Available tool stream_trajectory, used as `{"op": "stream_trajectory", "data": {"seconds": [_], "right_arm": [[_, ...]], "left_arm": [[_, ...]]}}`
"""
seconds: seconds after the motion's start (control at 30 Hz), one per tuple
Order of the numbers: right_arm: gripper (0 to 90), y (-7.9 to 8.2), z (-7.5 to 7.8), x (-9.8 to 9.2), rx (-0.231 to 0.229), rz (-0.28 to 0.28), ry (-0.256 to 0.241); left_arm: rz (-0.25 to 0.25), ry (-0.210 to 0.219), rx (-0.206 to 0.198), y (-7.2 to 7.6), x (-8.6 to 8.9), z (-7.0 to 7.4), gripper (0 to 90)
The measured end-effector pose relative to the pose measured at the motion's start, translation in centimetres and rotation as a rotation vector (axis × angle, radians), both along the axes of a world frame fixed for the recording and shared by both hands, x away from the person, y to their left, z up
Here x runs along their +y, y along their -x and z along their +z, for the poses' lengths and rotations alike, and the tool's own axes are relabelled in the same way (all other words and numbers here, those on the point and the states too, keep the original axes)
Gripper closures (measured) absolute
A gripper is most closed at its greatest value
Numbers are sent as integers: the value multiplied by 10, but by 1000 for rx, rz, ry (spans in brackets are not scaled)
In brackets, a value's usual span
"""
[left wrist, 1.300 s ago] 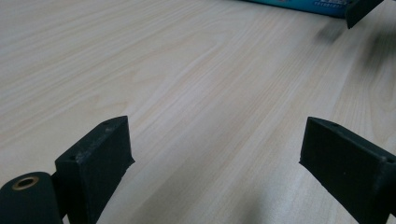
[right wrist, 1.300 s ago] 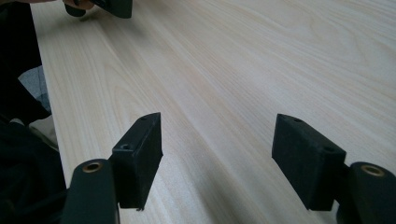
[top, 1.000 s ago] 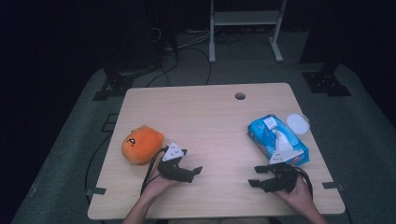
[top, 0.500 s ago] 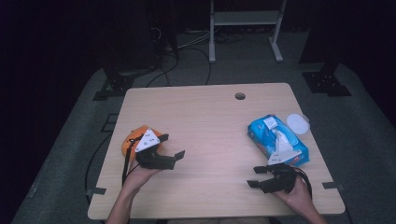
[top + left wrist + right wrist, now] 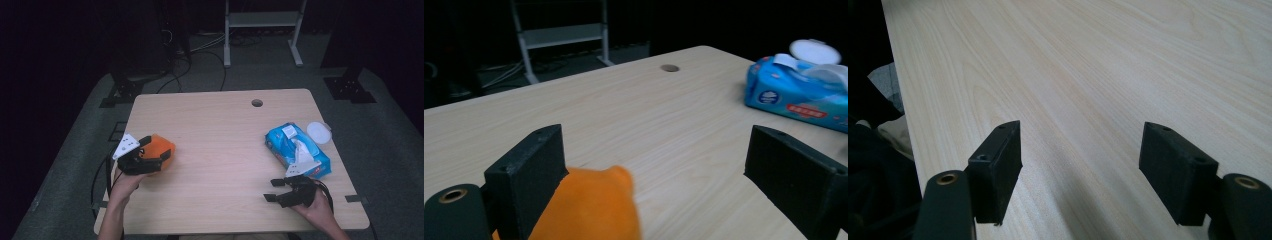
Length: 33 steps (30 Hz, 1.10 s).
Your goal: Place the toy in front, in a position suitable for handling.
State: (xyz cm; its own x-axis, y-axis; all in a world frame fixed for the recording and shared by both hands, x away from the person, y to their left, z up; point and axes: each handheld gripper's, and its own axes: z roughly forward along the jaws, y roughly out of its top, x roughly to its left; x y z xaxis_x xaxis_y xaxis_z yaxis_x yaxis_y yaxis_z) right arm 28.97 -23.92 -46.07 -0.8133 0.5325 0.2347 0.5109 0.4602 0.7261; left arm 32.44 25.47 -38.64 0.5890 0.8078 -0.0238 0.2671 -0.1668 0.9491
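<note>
An orange plush toy [image 5: 161,147] lies near the table's left edge. My left gripper [image 5: 152,151] is open and hangs over it, jaws spread to either side. In the left gripper view the orange toy [image 5: 589,207] sits low between the jaws, against the left one. A blue pack of wet wipes [image 5: 296,150] with its white lid flipped open lies at the right; the same pack [image 5: 796,90] appears far right in the left gripper view. My right gripper [image 5: 274,190] rests open near the front right edge, just in front of the pack, with bare wood between its jaws [image 5: 1080,165].
The light wooden table [image 5: 220,125] has a round cable hole [image 5: 257,103] near its far edge. A white metal rack [image 5: 262,20] and cables stand on the dark floor behind. The table's front edge shows at the left of the right gripper view.
My left gripper has moved left and away from the front edge, over the orange toy, which now sits between its jaws. The right gripper has stayed put.
</note>
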Motion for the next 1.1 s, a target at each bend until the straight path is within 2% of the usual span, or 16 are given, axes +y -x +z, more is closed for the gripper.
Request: {"op": "stream_trajectory", "data": {"seconds": [0.23,0.3,0.37,0.67,0.83,0.93,1.07,1.1], "right_arm": [[321,0,-1,1,8,1,3],[321,0,-1,1,10,2,3],[321,0,-1,1,10,5,3],[323,-1,-3,3,16,17,10],[324,0,-3,4,16,21,16],[324,0,-3,5,20,20,17],[325,-1,-4,5,21,22,21],[325,-1,-4,6,20,25,25]], "left_arm": [[87,40,13,-3,27,-9,89],[100,38,13,-4,29,-11,90],[125,18,17,-6,35,-17,90],[144,13,33,-12,42,-34,90],[153,-2,81,-17,43,-50,92],[153,16,110,-18,41,-59,104],[153,18,117,-18,39,-60,153],[152,3,120,-17,38,-60,172]]}}
